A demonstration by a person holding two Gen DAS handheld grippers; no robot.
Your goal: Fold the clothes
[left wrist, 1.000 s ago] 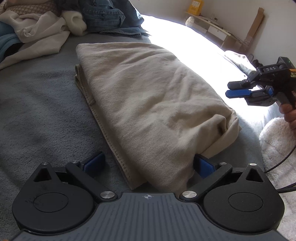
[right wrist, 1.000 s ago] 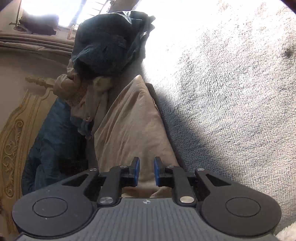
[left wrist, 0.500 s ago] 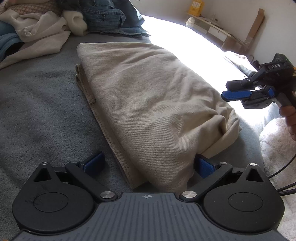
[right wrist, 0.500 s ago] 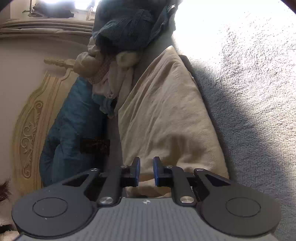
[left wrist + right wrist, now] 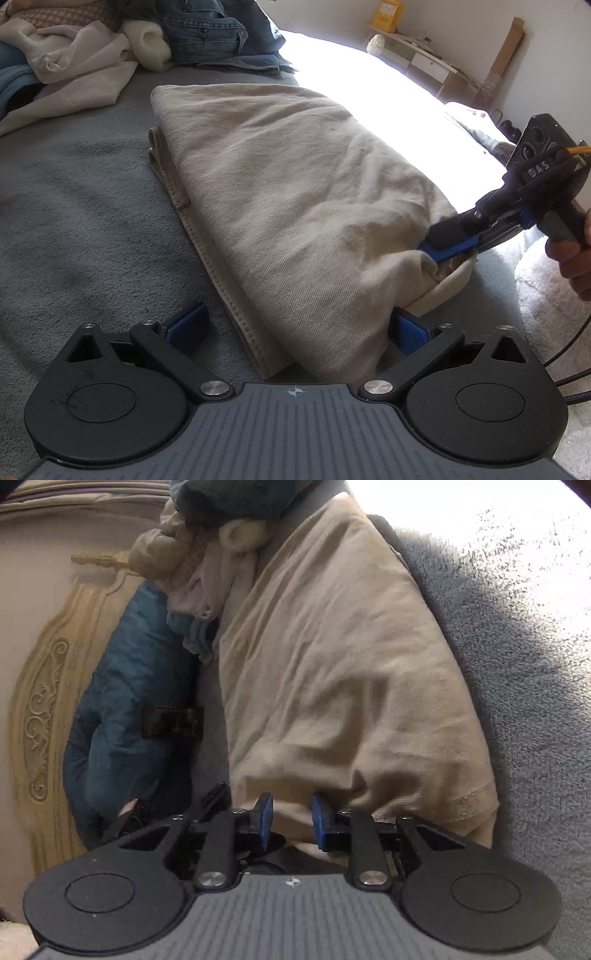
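Left wrist view shows a folded beige garment [image 5: 295,206] lying on the grey blanket [image 5: 81,206] of a bed, its near corner between the spread fingers of the left gripper [image 5: 295,328]. Those jaws stand wide and released; the blue pads sit either side of the cloth without pressing it.

Right gripper [image 5: 439,251], held in a hand [image 5: 569,254], has its tips at the bunched right corner of the garment. Right wrist view shows its jaws narrowly parted with a fold of cloth at or between the pads [image 5: 264,819]; whether they pinch it cannot be told.

Risks, as judged:
- Right jaws may catch only the top layer, so a lift would peel the fold apart.
- That corner is already rumpled; pulling there could drag the bundle askew across the blanket.
- Left jaws grip nothing, so the near corner is unanchored and may slide.
- Loose clothes pile [image 5: 122,40] lies well apart, beyond the garment's far end; little snag risk.
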